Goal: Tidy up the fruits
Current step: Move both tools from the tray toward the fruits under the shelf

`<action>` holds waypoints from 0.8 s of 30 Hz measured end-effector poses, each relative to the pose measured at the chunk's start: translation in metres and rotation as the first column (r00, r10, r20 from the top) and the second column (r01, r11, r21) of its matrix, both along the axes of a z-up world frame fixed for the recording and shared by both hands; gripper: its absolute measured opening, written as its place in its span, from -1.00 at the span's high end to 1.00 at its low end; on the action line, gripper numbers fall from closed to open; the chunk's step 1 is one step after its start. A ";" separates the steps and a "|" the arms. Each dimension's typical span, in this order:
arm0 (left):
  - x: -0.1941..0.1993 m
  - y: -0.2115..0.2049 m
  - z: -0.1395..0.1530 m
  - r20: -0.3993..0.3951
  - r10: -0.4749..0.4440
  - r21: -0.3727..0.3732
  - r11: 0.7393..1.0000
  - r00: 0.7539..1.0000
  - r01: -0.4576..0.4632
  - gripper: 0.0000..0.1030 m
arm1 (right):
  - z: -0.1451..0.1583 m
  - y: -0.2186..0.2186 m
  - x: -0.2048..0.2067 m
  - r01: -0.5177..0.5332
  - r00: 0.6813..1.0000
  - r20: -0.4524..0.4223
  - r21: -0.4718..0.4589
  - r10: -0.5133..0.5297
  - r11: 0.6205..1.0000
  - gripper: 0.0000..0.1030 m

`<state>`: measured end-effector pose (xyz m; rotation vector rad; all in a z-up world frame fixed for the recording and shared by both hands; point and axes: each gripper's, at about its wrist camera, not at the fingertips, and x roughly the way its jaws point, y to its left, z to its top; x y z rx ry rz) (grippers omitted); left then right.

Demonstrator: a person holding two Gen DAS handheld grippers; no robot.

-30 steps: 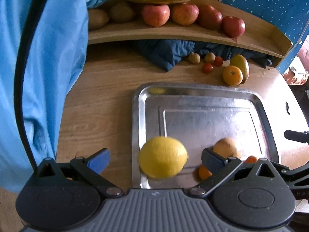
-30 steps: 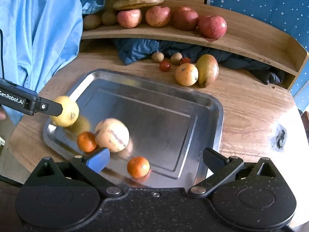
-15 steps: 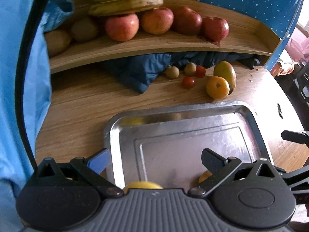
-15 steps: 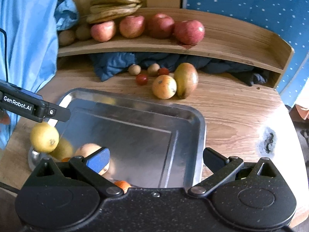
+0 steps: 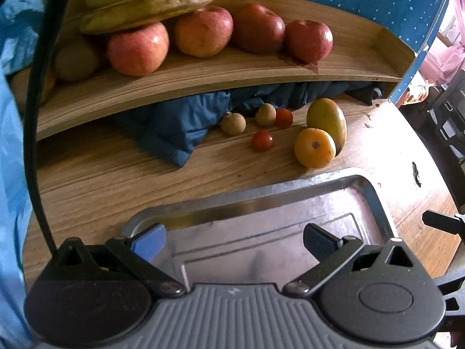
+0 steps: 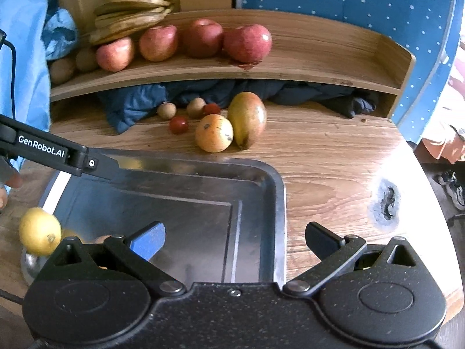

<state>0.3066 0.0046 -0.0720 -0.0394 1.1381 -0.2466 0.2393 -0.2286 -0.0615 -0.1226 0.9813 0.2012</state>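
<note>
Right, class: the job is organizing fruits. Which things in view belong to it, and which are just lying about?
Belongs to the job:
lemon
metal tray
orange
mango
apples
bananas
left hand-held gripper
right hand-held gripper

Just lying about:
dark blue cloth
black cable

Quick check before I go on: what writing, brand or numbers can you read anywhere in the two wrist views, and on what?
"GenRobot.AI": white letters on the black finger arm of the left gripper, seen in the right wrist view.
A small pale mark on the grey ribbed body in the left wrist view: too small to read.
No other text, no numbers; the fruit carries no stickers.
</note>
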 end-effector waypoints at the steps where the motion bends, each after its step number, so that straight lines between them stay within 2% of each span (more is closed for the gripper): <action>1: 0.003 0.000 -0.001 -0.003 0.000 -0.004 1.000 1.000 0.000 -0.99 | 0.000 0.000 0.002 0.009 1.000 0.004 -0.002 -0.009 1.000 -0.99; 6: 0.027 -0.002 -0.004 -0.021 0.016 -0.055 0.998 1.000 -0.017 -0.99 | -0.004 0.000 0.017 0.050 0.999 0.012 -0.019 -0.049 0.999 -0.99; 16: 0.073 -0.014 -0.019 -0.046 0.037 -0.090 0.995 0.998 -0.041 -0.99 | -0.013 0.013 0.050 0.072 0.997 0.007 -0.037 -0.071 0.997 -0.99; 24: 0.094 -0.018 -0.035 -0.090 0.070 -0.103 0.992 0.993 -0.079 -0.99 | -0.019 0.029 0.073 0.087 0.996 0.019 -0.042 -0.086 0.995 -0.99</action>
